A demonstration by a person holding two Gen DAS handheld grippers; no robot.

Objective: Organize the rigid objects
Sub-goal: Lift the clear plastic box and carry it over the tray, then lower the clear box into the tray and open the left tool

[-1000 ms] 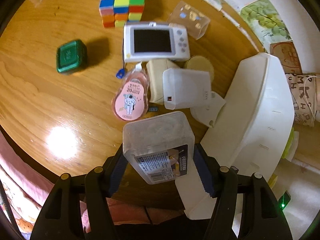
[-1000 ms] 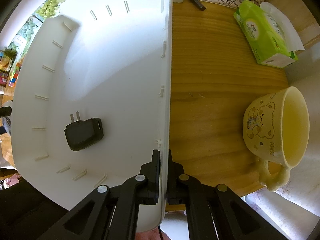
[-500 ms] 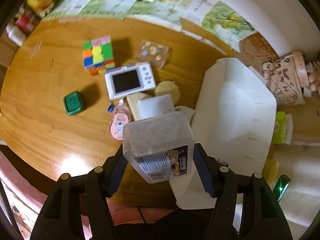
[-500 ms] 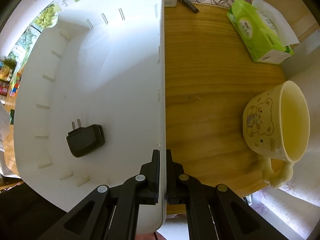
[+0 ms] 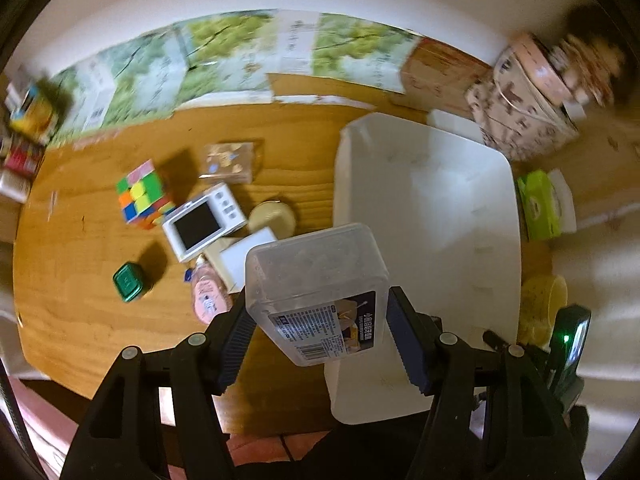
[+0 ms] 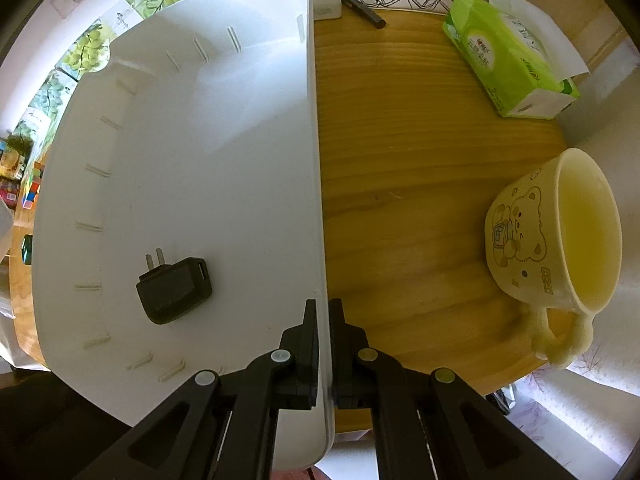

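Two claws work together: right claw (image 6: 324, 312) pinches the white bin (image 6: 200, 140) wall steady while left claw (image 5: 320, 320) clamps the clear plastic box (image 5: 316, 288), bin at two o'clock.

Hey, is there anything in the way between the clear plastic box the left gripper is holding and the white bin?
Nothing visible. The clear box hangs at the white bin's near-left edge. Inside lies only a black charger, with bare floor around it. The right gripper pinches the bin's right wall.
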